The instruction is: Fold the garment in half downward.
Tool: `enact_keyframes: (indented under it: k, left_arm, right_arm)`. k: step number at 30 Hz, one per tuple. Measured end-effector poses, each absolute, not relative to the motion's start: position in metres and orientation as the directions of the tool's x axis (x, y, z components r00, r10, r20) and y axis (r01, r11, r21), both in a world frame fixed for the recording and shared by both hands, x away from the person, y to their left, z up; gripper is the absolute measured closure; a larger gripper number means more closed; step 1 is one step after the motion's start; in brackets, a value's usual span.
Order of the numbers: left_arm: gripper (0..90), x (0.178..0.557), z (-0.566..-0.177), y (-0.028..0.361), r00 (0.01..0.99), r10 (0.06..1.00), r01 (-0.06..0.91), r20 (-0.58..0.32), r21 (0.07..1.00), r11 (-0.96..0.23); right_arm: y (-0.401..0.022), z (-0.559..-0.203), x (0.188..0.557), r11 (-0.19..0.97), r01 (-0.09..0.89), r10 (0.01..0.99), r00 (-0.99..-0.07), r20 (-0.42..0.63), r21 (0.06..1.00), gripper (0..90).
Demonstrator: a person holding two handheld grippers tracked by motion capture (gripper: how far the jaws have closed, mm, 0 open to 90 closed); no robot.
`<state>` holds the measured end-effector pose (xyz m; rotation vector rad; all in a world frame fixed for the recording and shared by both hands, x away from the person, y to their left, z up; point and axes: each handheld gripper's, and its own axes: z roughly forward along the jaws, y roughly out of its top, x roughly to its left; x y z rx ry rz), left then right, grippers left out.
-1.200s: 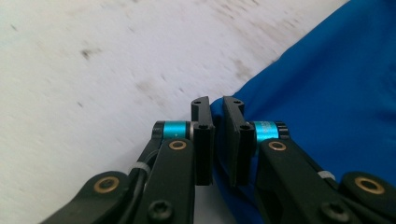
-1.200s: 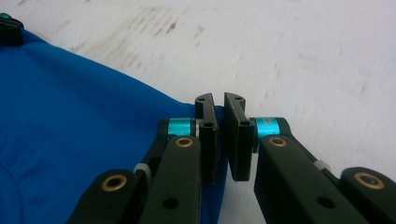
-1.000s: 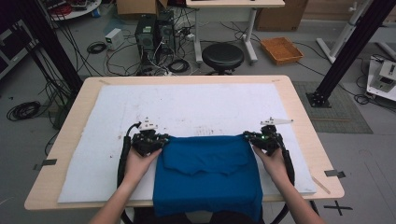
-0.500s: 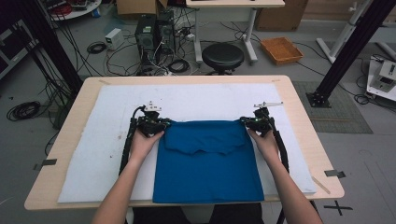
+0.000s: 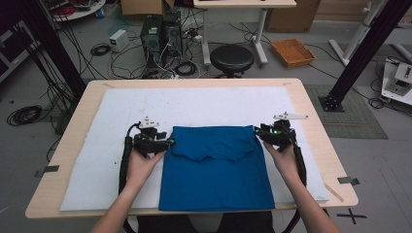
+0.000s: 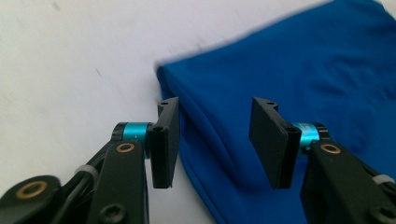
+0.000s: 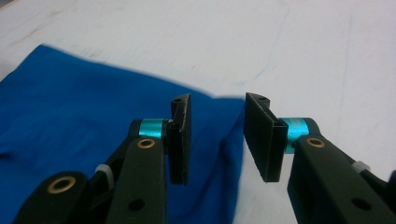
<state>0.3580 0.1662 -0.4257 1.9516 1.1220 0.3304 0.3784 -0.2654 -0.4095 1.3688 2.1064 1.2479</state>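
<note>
High view shows the blue cloth (image 5: 216, 170) folded on the white mat (image 5: 97, 160), its near edge at the tabletop's (image 5: 316, 121) front. The left gripper (image 5: 167, 141) and right gripper (image 5: 257, 132) have just been opening; both jaws stand apart, nothing pressed between them. Risk: a jaw catching the fold's corner while pulling away would undo it. Layers beneath stay hidden.

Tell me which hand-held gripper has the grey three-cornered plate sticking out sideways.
The right hand-held gripper, at the right far corner of the folded blue cloth: its plate points outward over the white mat; the left hand-held gripper carries a compact one.
</note>
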Motion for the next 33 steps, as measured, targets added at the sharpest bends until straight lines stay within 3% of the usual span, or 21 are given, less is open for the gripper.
enact_keyframes:
  k: [5,10,16,19,33]
  left_arm:
    - [59.5,0.352,-0.438,0.16,0.562,0.806,0.621,-0.183,0.737,-0.266]
    - [65.3,0.355,-0.438,0.155,0.561,0.806,0.629,-0.187,0.73,-0.269]
    - [77.3,0.357,-0.44,0.155,0.562,0.805,0.637,-0.192,0.721,-0.273]
    - [87.5,0.358,-0.44,0.156,0.567,0.802,0.63,-0.188,0.726,-0.275]
    - [88.6,0.346,-0.429,0.162,0.611,0.768,0.589,-0.193,0.759,-0.278]
  right_arm:
    - [-0.262,-0.427,0.35,0.166,0.595,0.852,-0.488,0.19,0.786,62.5]
    - [-0.256,-0.439,0.347,0.18,0.625,0.851,-0.487,0.198,0.76,62.8]
    - [-0.248,-0.444,0.355,0.233,0.644,0.833,-0.519,0.192,0.729,82.1]
    - [-0.246,-0.443,0.353,0.259,0.622,0.821,-0.545,0.17,0.739,86.2]
    - [-0.257,-0.435,0.346,0.247,0.597,0.813,-0.557,0.173,0.763,86.8]
